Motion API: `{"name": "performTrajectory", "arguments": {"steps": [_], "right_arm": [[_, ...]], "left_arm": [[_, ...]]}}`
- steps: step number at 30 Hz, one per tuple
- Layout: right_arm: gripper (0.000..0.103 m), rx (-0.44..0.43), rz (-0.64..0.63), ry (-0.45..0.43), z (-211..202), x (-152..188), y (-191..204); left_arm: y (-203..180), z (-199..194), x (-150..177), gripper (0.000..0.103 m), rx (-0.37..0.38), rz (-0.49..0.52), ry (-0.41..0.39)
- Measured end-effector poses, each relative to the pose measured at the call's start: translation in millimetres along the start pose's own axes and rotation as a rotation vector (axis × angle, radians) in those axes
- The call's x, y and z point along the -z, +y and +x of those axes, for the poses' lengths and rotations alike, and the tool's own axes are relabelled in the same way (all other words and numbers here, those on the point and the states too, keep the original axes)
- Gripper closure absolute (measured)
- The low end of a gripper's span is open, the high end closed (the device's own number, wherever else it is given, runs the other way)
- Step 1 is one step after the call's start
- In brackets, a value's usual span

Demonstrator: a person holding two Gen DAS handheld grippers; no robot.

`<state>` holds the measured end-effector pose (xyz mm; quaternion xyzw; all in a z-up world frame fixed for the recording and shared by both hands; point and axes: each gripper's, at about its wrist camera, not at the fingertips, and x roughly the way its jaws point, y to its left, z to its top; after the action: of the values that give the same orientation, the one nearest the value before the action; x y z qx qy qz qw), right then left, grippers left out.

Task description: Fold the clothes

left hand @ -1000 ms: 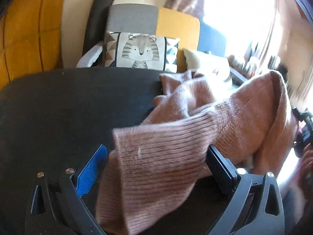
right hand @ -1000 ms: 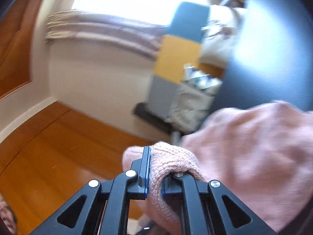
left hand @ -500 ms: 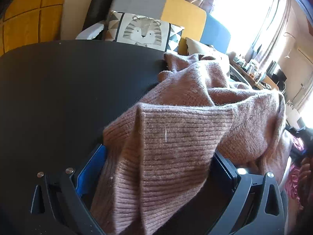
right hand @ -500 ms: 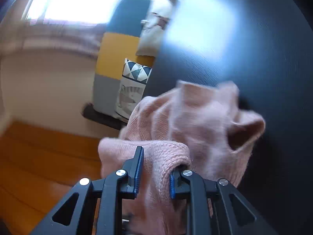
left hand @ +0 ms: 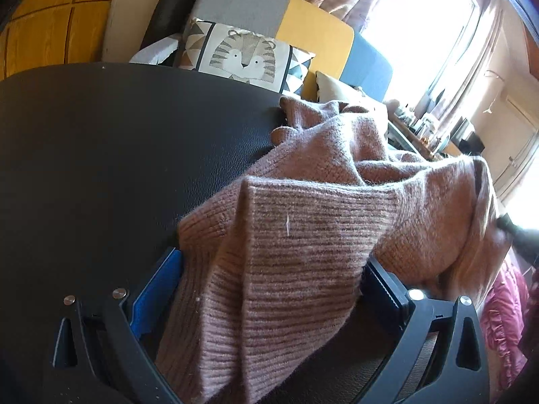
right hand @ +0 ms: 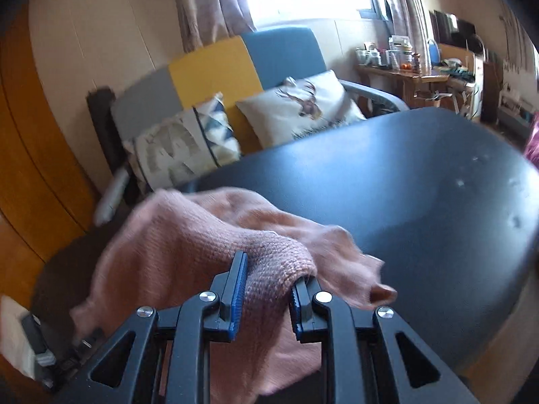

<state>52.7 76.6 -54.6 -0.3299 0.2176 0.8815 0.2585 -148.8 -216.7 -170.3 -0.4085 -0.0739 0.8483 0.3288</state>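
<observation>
A pink knitted sweater lies bunched on the black table. Its ribbed hem drapes between the wide-apart fingers of my left gripper, which is open with cloth lying loosely across it. In the right wrist view my right gripper has its jaws partly apart, with a thick fold of the same sweater sitting between them. The rest of the sweater trails left and down over the table.
A sofa with grey, yellow and blue back panels stands behind the table, with a tiger cushion and a deer cushion. A cluttered wooden desk is at the far right. A magenta garment lies at the right edge.
The right gripper swung round with the sweater fold, from facing the floor to facing the sofa, and its jaws opened wider. The sweater settled lower on the table over the left gripper.
</observation>
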Motion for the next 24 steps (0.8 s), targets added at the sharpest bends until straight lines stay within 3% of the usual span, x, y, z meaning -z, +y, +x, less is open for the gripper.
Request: {"name": "performTrajectory", "arguments": {"steps": [2, 3, 5, 7, 9, 10, 12, 13, 16, 21, 24], "right_arm": [[0.076, 0.009, -0.035, 0.1, 10.2, 2.3, 0.3], [0.075, 0.009, -0.086, 0.206, 22.5, 4.4, 4.2], [0.075, 0.057, -0.214, 0.298, 29.4, 13.8, 10.9], [0.075, 0.087, -0.255, 0.279, 21.4, 17.2, 9.7], [0.074, 0.189, -0.3, 0.153, -0.5, 11.7, 13.4], [0.074, 0.184, -0.336, 0.1, -8.1, 9.1, 21.2], [0.071, 0.043, -0.425, 0.003, -22.1, 4.6, 47.3], [0.069, -0.063, -0.473, -0.002, -22.3, 6.0, 59.3], [0.062, -0.314, -0.72, 0.083, -4.3, 11.4, 115.0], [0.062, -0.4, -1.204, 0.209, 50.6, 26.8, 198.9], [0.062, -0.447, -1.308, 0.342, 78.4, 29.6, 215.3]], "left_arm": [[1.8, -0.2, -0.2, 0.002, 0.012, -0.009, -0.003], [2.8, -0.3, -0.4, 0.002, 0.018, -0.014, -0.005], [4.3, -0.2, -0.7, 0.002, 0.029, -0.022, -0.008], [5.8, -0.1, -0.9, 0.002, 0.04, -0.03, -0.012], [6.2, 0.3, -1.3, 0.002, 0.044, -0.032, -0.013], [5.8, 0.6, -1.6, 0.002, 0.043, -0.031, -0.013], [5.2, 1.3, -2.2, 0.001, 0.041, -0.028, -0.013], [4.9, 1.4, -2.5, 0.001, 0.042, -0.027, -0.013], [6.7, 0.4, -3.0, 0.001, 0.057, -0.037, -0.018], [13.3, -1.4, -2.6, 0.001, 0.097, -0.066, -0.031], [15.1, -2.2, -1.9, 0.001, 0.112, -0.075, -0.037]]}}
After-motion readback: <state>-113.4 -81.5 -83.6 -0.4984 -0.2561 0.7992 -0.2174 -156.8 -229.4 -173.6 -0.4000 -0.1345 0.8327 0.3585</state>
